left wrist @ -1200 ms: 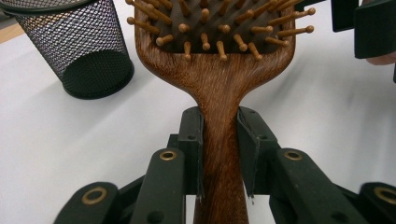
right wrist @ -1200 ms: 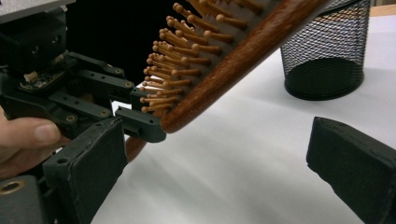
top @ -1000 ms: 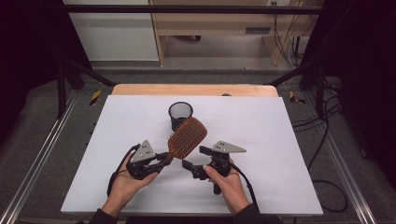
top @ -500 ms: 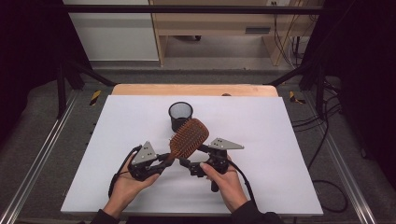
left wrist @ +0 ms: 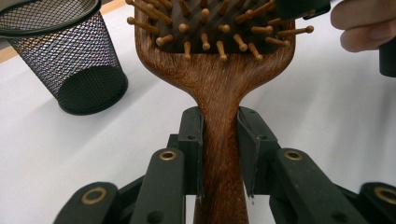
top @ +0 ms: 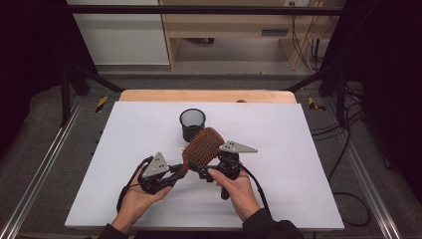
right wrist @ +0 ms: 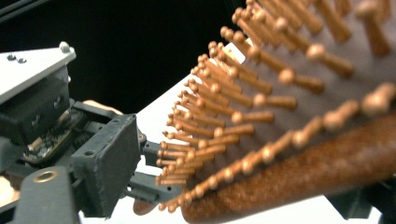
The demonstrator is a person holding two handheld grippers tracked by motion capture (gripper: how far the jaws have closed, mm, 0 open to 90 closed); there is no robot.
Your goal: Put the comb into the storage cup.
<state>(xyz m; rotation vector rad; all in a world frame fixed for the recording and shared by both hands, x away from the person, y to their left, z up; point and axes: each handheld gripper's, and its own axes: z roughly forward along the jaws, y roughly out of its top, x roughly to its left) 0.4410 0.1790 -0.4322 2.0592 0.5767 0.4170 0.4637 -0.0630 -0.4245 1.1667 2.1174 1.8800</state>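
High view: the left gripper [top: 180, 170] pinches the hairbrush [top: 201, 145] handle, the right gripper [top: 196, 168] closing around the brush, the mesh cup [top: 192, 124] just behind.

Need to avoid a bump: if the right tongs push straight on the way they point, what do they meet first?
Probably the hairbrush: its bristled head lies right ahead of the right tongs, between their jaws. Beyond it sit the left tongs, gripping the handle. Depth is hard to judge.

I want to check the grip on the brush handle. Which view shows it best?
The left gripper view: both pads clamp the hairbrush handle. The high view shows it small beside the left gripper; the right gripper view shows blurred bristles.
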